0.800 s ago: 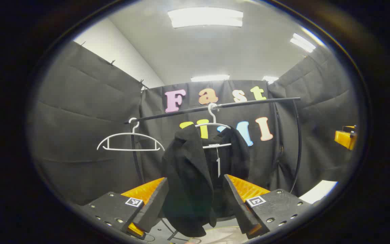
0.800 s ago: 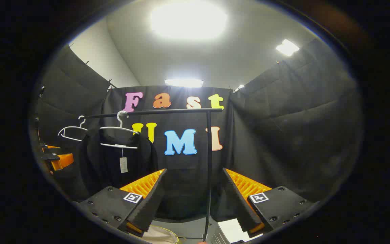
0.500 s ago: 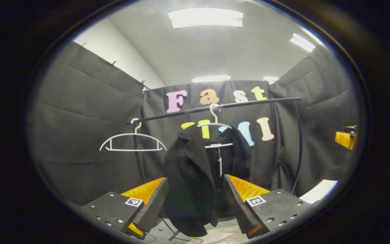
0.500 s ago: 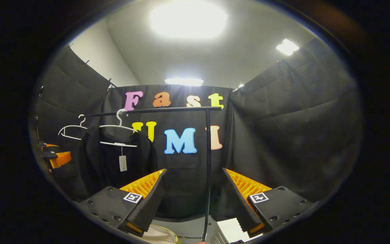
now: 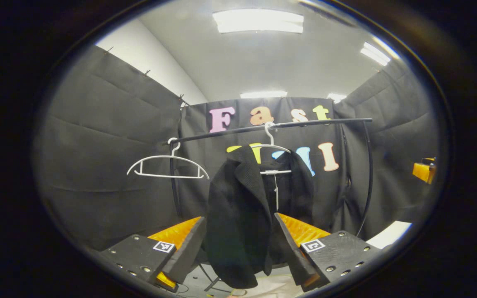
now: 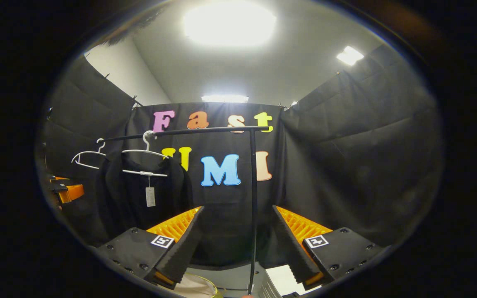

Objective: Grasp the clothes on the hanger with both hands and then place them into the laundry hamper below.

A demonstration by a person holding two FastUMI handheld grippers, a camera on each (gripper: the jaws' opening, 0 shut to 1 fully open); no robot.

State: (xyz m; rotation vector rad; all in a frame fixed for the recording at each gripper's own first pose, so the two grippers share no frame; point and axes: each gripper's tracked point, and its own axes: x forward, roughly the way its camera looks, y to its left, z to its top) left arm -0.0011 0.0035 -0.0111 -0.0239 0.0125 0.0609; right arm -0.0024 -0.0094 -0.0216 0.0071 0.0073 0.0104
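A black jacket [image 5: 242, 211] hangs on a white hanger [image 5: 269, 149] from a black rail [image 5: 271, 126]. My left gripper [image 5: 239, 217] is open and short of the jacket, whose lower part shows between the fingers without touching them. In the right gripper view the jacket [image 6: 139, 194] with its paper tag hangs at the left. My right gripper [image 6: 238, 207] is open and faces the rail's upright post [image 6: 254, 207]. A pale rounded rim [image 6: 195, 285] low in that view may be the hamper. Each gripper shows at the other view's edge: the right gripper [image 5: 424, 171], the left gripper [image 6: 66, 191].
An empty white hanger [image 5: 166, 165] hangs on the rail left of the jacket. Black cloth walls close the booth on three sides. A white flat surface [image 5: 389, 234] lies low at the right. Pale fabric [image 5: 273, 285] shows beneath the jacket.
The left gripper has drifted a little closer to the jacket, which now looks slightly larger and further right. The right gripper has barely moved. Both stay open.
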